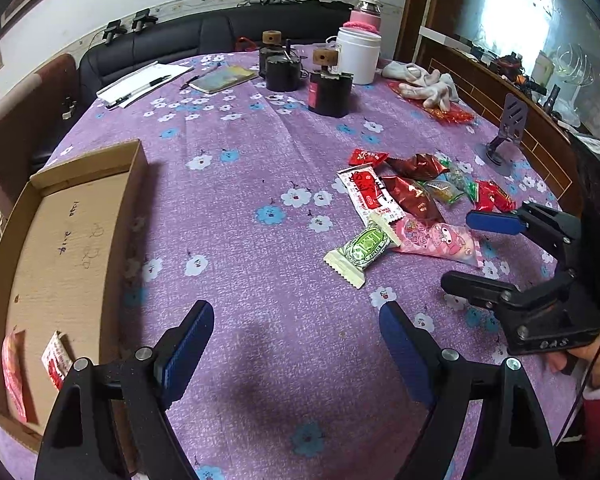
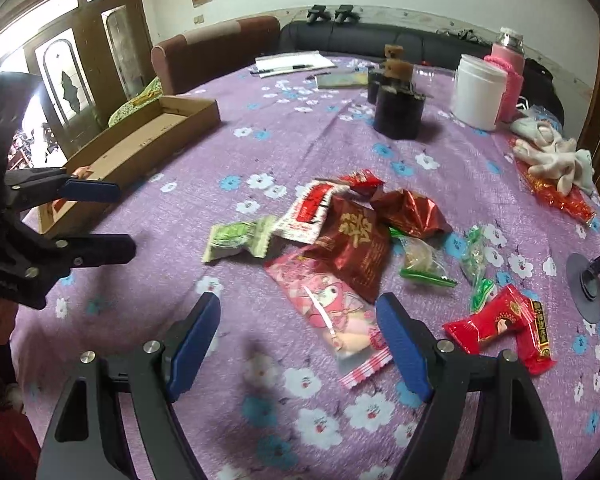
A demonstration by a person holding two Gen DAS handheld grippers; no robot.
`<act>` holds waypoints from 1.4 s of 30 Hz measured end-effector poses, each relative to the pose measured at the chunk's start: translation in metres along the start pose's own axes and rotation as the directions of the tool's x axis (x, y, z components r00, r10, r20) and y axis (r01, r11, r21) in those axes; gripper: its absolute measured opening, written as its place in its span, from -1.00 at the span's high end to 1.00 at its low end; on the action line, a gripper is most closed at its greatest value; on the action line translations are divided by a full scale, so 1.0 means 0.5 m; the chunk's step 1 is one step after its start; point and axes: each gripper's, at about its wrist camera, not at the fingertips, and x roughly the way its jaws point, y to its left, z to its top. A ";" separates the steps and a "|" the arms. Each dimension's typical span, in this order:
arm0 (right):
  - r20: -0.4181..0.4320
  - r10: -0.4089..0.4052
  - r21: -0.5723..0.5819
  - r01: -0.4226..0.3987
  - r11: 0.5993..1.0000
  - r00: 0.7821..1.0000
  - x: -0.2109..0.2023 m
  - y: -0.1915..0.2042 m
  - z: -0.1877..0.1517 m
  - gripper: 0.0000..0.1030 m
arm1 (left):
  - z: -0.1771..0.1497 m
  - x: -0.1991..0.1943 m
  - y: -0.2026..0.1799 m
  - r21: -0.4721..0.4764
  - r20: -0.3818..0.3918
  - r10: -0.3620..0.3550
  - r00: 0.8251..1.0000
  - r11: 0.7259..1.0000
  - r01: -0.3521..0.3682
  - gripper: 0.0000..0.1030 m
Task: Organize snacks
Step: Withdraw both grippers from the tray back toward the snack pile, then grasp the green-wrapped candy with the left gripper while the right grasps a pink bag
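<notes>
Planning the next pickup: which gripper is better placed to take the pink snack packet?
Right, probably. The right gripper is open with the pink packet lying partly between its fingers. The left gripper is open over bare cloth, nearer the box.

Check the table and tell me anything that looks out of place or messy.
The snack packets lie in a loose, overlapping heap on the purple tablecloth rather than in the cardboard box, which holds only a couple. A pair of pale gloves lies crumpled on a red packet.
</notes>
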 end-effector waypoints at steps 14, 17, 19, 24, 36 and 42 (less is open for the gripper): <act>-0.067 -0.022 -0.034 0.019 0.999 0.997 0.048 -0.015 0.009 -0.17 | 0.040 0.043 -0.013 0.052 -0.030 -0.018 0.999 0.998 0.020 -0.70; -0.066 -0.034 -0.041 0.031 0.999 0.997 0.048 -0.014 0.008 -0.08 | 0.043 0.050 -0.015 0.057 -0.038 -0.021 0.999 0.998 0.024 -0.70; -0.065 -0.037 -0.036 0.034 0.999 0.997 0.046 -0.015 0.007 -0.04 | 0.042 0.053 -0.017 0.058 -0.040 -0.023 0.999 0.998 0.025 -0.70; -0.063 -0.061 -0.037 0.059 0.998 0.996 0.044 -0.012 0.004 0.07 | 0.038 0.058 -0.019 0.060 -0.047 -0.025 0.999 0.998 0.028 -0.70; -0.009 -0.038 0.113 0.039 0.993 0.999 -0.025 -0.029 -0.036 0.52 | 0.063 0.086 -0.059 0.131 -0.046 -0.066 0.997 0.989 0.072 -0.70; 0.077 0.002 0.243 -0.020 0.970 0.997 -0.107 -0.055 -0.079 0.51 | 0.084 0.121 -0.091 0.194 -0.056 -0.071 0.996 0.978 0.081 -0.61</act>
